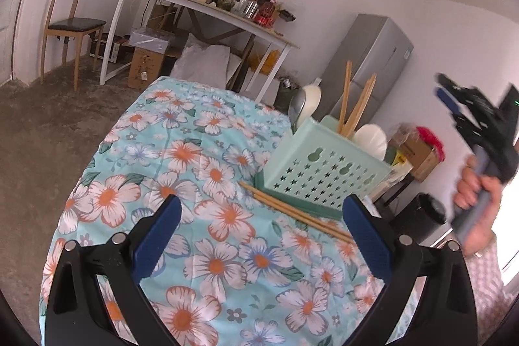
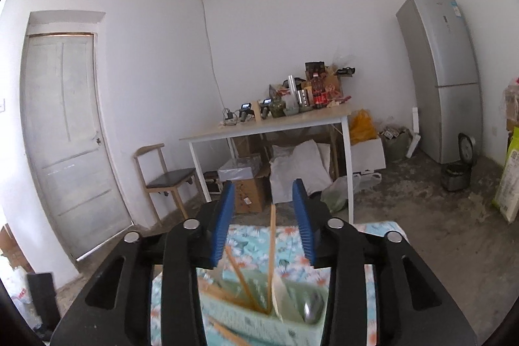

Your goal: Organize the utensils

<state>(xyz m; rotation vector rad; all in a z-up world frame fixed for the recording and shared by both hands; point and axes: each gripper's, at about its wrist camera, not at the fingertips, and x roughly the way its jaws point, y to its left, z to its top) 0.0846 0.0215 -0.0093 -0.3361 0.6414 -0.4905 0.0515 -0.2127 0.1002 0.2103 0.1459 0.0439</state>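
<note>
A mint-green perforated basket point(image 1: 324, 174) stands on the flowered tablecloth point(image 1: 201, 158). It holds upright wooden chopsticks point(image 1: 356, 106), a metal spoon point(image 1: 298, 109) and white spoons point(image 1: 371, 140). Two loose chopsticks point(image 1: 292, 209) lie on the cloth against the basket's base. My left gripper point(image 1: 262, 200) hangs open over the cloth with nothing between its fingers. A hand holds my right gripper point(image 1: 442, 86), blurred, at the right beside the basket. In the right wrist view the right gripper point(image 2: 263, 184) is open above the basket point(image 2: 253, 323). One chopstick point(image 2: 271, 248) stands free between its jaws.
Beyond the table's far edge stand a white desk point(image 2: 269, 128) piled with clutter, boxes and bags under it, and a wooden chair point(image 2: 168, 177). A grey fridge point(image 2: 444, 70), a rice cooker point(image 2: 457, 174) and a door point(image 2: 65, 135) line the walls.
</note>
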